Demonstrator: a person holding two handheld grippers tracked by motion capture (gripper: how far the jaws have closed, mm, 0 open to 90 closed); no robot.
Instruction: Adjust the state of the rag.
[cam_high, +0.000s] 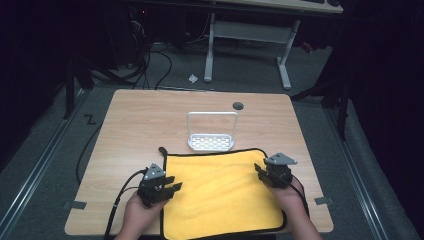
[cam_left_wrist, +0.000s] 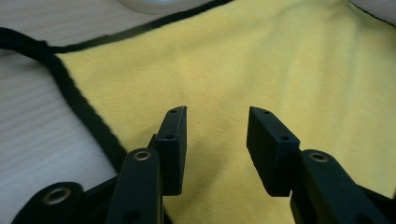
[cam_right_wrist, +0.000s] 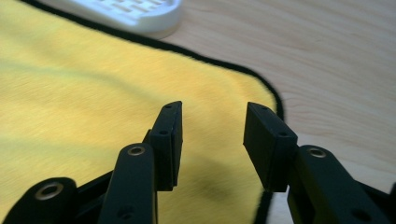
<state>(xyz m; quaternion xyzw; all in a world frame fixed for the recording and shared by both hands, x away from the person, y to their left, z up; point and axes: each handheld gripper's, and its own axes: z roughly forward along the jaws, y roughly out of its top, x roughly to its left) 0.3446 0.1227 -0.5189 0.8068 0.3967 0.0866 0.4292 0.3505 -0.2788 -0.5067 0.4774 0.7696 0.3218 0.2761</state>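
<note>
Yellow cloth (cam_high: 222, 195) with a black hem lay flat on the wooden table (cam_high: 145, 120), covering the near middle of it and reaching the table's edge at six o'clock. A white rack (cam_high: 211, 132) with a wire hoop stood just beyond the cloth's far hem at twelve o'clock, its base touching or nearly touching that hem. The left gripper (cam_high: 172, 186) hung over the cloth's edge at nine o'clock, jaws set moderately wide with nothing between them; in the left gripper view (cam_left_wrist: 217, 128) they pointed across yellow pile toward the far left corner, where the hem curled into a loose black loop. The right gripper (cam_high: 260, 172) hovered at the three o'clock edge, its jaws likewise parted and empty, and the right gripper view (cam_right_wrist: 213, 126) showed them above the cloth close to the rounded far right corner. Whether any fingertip touched the fabric could not be told. The work looked like a fold about to begin, with each side to be pinched. The likely trouble was a shallow bite: jaws closing on flat pile rather than over the hem would slip off. An uneven lift could skew the fold, and a sweep toward twelve o'clock might knock the rack.
</note>
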